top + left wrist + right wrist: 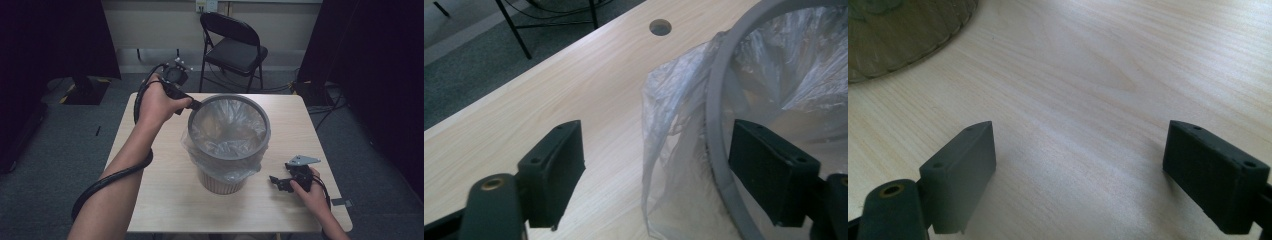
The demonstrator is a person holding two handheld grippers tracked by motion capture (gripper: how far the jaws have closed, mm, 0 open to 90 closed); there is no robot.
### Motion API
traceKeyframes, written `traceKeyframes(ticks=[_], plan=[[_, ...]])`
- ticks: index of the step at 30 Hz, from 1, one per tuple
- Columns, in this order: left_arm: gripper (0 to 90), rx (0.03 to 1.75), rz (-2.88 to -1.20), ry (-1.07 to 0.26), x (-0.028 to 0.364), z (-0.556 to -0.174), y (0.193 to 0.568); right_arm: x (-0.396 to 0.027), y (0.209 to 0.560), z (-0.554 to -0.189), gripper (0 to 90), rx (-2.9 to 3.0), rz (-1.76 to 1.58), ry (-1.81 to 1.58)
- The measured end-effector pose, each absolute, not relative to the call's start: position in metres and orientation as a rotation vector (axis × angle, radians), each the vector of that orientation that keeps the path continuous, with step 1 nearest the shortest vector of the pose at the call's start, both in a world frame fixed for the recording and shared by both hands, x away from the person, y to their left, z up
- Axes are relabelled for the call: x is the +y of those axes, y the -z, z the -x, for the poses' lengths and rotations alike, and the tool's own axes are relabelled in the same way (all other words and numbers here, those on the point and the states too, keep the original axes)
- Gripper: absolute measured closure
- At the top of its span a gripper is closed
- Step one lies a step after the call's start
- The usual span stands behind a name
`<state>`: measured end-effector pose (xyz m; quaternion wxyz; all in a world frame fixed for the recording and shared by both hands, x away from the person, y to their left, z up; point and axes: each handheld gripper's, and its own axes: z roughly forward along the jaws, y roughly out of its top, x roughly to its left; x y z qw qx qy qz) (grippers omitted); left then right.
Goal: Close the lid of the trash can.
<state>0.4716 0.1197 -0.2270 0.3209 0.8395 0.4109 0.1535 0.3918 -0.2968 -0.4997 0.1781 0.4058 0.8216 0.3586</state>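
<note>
High view: a light wooden table (165, 180) carries a ribbed beige bin (220, 181) in the middle, lined with a clear plastic bag (227, 131) and topped by a grey ring (265, 119) that pins the bag at the rim.
Bin position: centre of the table, upright, between the two hands; the bag's loose edge hangs over the outside below the ring.
Left gripper (196, 105): held at the far left edge of the bin's rim, its cable looping back along the forearm.
Left gripper view: the two black jaws stand wide apart, one outside the bin over bare wood, the other inside the ring (719, 125); the ring and a fold of bag (674, 130) lie between them, and the pads press on neither.
Left hand (157, 102): wrapped around the gripper's handle, above the table's far left part.
Right gripper (274, 181): near the table's right front edge, well apart from the bin, its jaws pointing toward the bin's base.
Right gripper view: jaws spread wide with only bare wood between them; nothing is held. The bin's ribbed base (903, 35) shows in the upper left corner.
Right hand (312, 192): grips the handle low over the tabletop.
Background: a black folding chair (232, 42) stands beyond the table on grey carpet.
</note>
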Motion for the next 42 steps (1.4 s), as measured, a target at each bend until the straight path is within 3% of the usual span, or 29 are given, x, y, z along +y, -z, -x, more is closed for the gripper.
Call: traceKeyframes(ticks=[13,42], plan=[[16.5,1.096,-2.17,-0.431,0.151,-0.459,0.225,-0.297,0.5,-0.392,13.0,2.324,-1.145,-1.014],[16.7,1.162,-2.156,-0.408,0.182,-0.448,0.261,-0.297,0.5,-0.392,12.9,2.323,-1.15,-1.014]])
